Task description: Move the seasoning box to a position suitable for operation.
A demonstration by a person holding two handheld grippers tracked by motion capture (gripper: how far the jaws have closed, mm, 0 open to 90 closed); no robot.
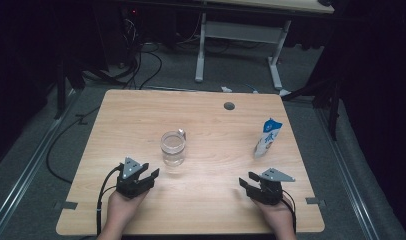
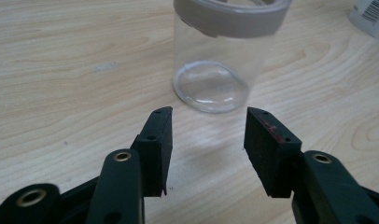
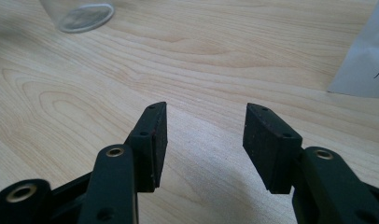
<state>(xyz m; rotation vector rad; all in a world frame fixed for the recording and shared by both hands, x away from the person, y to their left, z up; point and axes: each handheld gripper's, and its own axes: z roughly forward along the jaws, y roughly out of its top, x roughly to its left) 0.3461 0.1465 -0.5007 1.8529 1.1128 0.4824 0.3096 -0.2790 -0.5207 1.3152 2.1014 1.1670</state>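
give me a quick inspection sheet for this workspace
surface: wooden table, one round grommet hole near the far edge
job's things: clear jar upright mid-table, looks empty; blue-and-white pouch standing at the right
clutter: nothing seen
grippers: left claw open, just short of the jar, not touching it; right claw open, near the pouch, holding nothing
cables: a black cable trails from the left claw; loose black leads on the floor beyond the table
surroundings: dark room, grey floor, a white-legged desk behind
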